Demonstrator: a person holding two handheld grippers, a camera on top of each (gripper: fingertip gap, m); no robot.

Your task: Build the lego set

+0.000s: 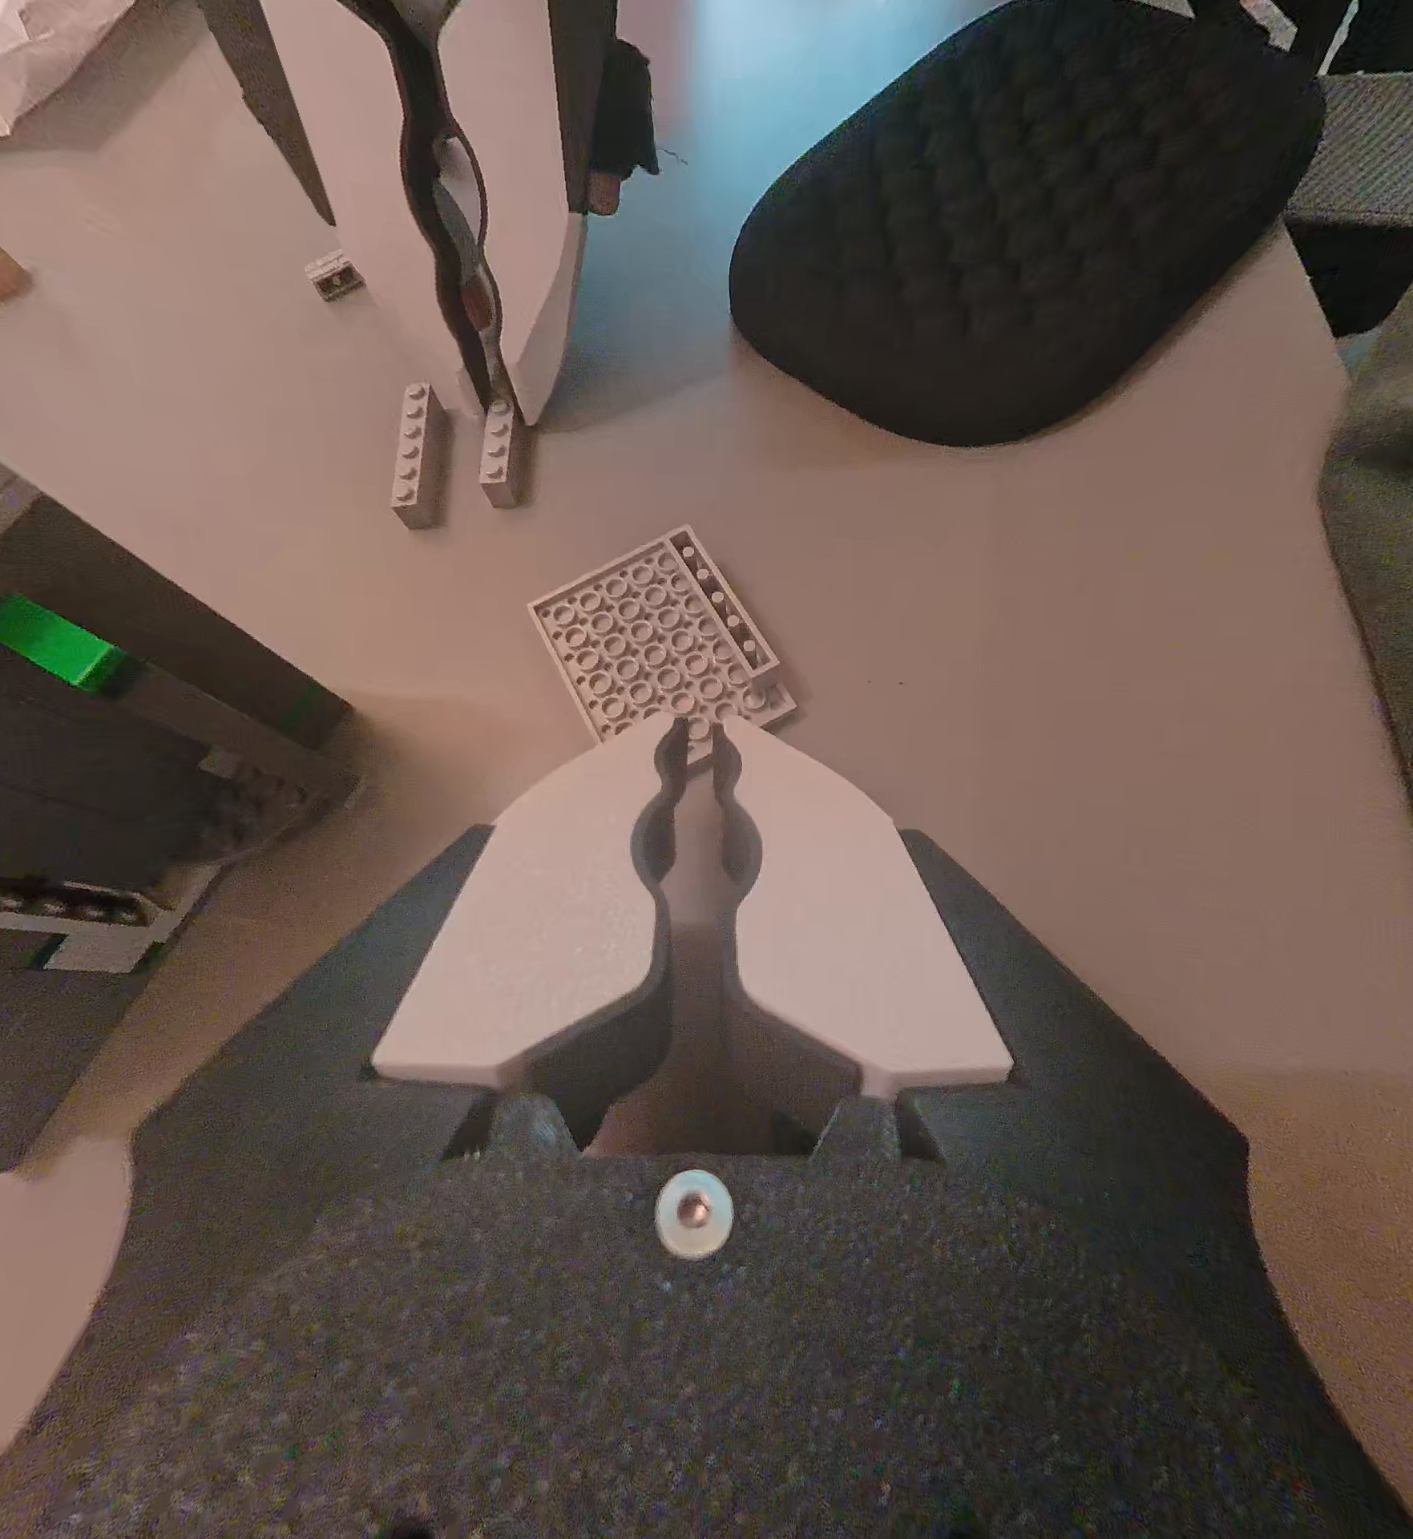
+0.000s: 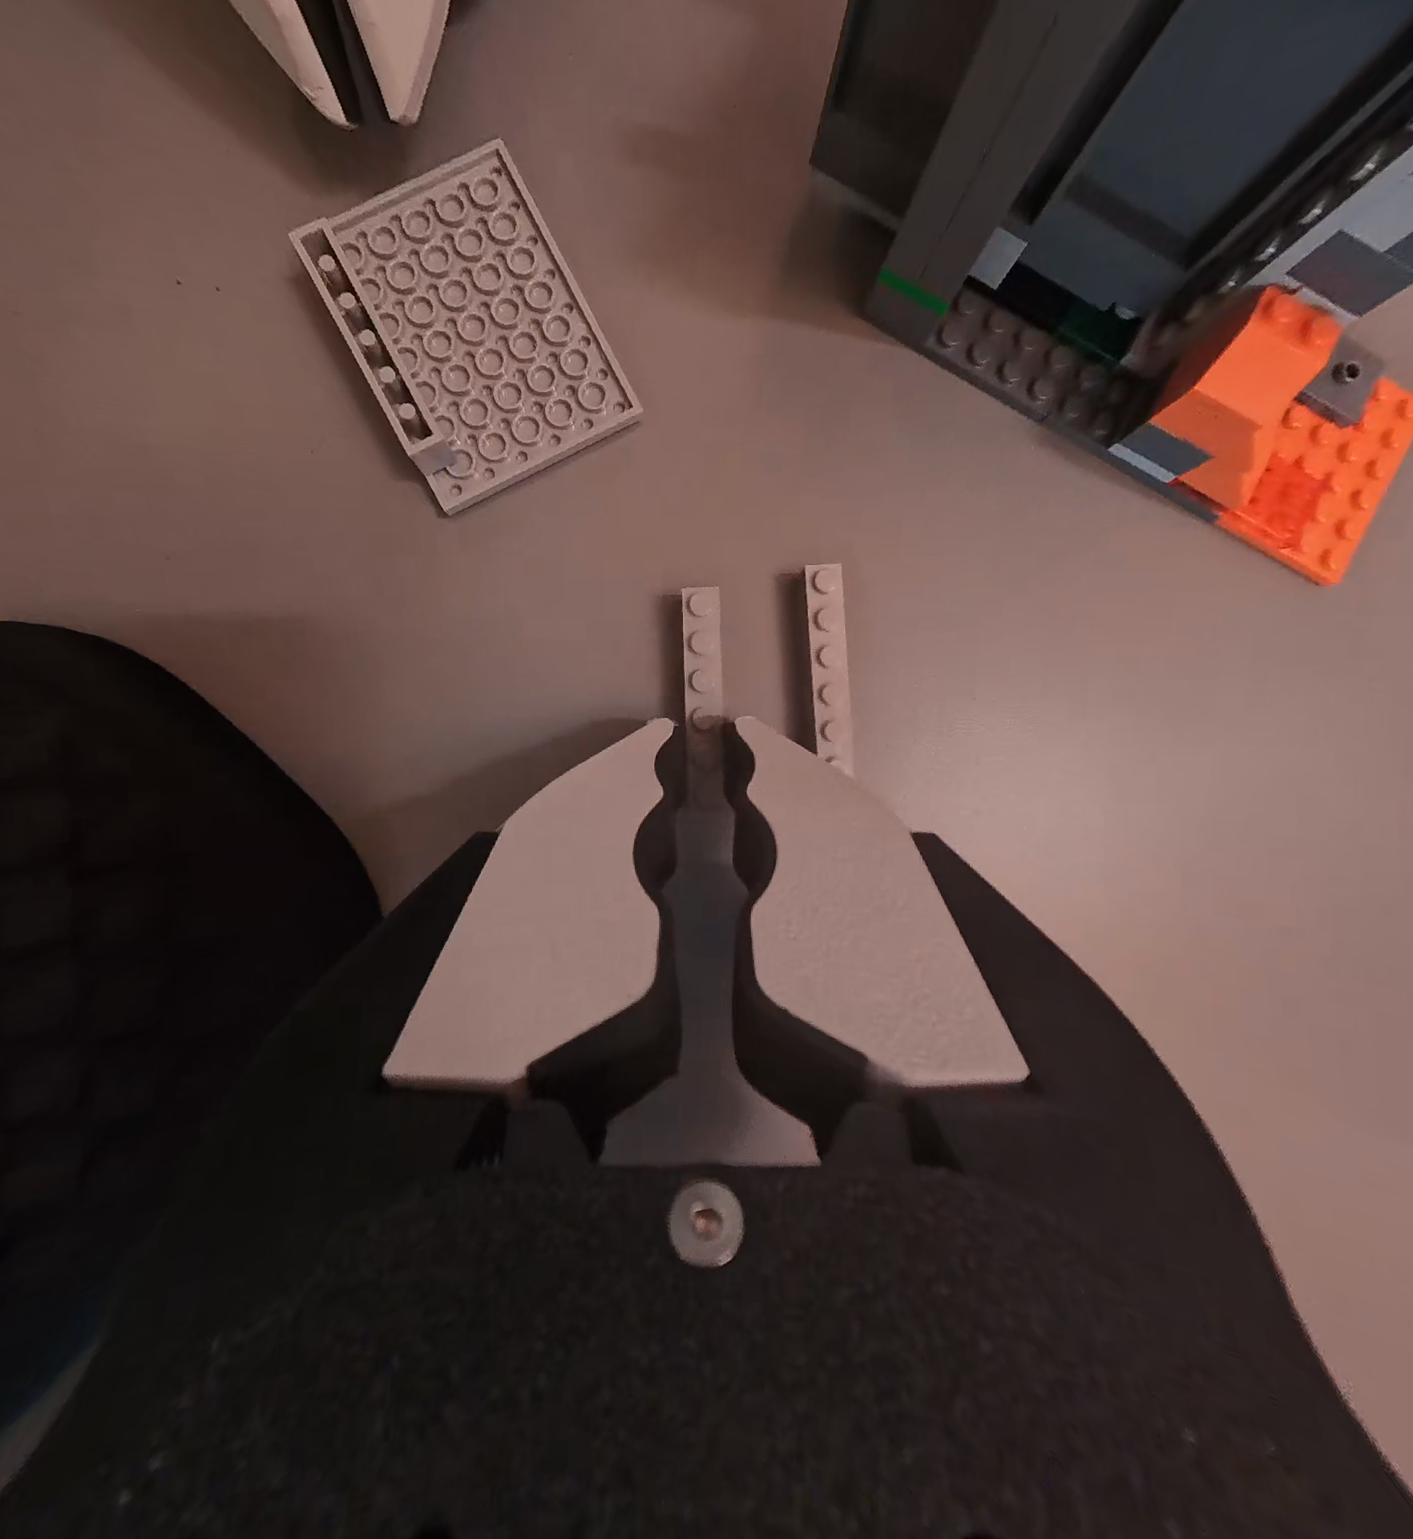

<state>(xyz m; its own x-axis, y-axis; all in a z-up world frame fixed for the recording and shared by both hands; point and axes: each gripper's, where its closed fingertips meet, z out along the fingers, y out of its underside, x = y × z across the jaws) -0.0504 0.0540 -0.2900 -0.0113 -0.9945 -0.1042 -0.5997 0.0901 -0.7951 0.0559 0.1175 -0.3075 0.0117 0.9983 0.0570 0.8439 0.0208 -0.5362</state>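
**2 grippers over grey bricks**

2 narrow grey strips lie side by side on the table (image 2: 1019,749). The right gripper (image 2: 704,726) is clamped on the near end of the left strip (image 2: 701,658); the second strip (image 2: 826,658) lies at its 3 o'clock. The left gripper (image 1: 696,726) hangs over the near edge of the upturned grey plate (image 1: 653,641), jaws nearly closed; whether they pinch it, I cannot tell. A brick model (image 2: 1311,441) stands at 2 o'clock in the right wrist view.

No readable text, label, brand, number or sign anywhere in either view. Nothing legible on the grey plate (image 1: 659,633), the grey strips (image 2: 703,658), the brick-built model (image 2: 1269,400) near the counter (image 2: 1019,749) edge, or the tongs. A small block (image 1: 335,275) farther off, markings too blurred to read.
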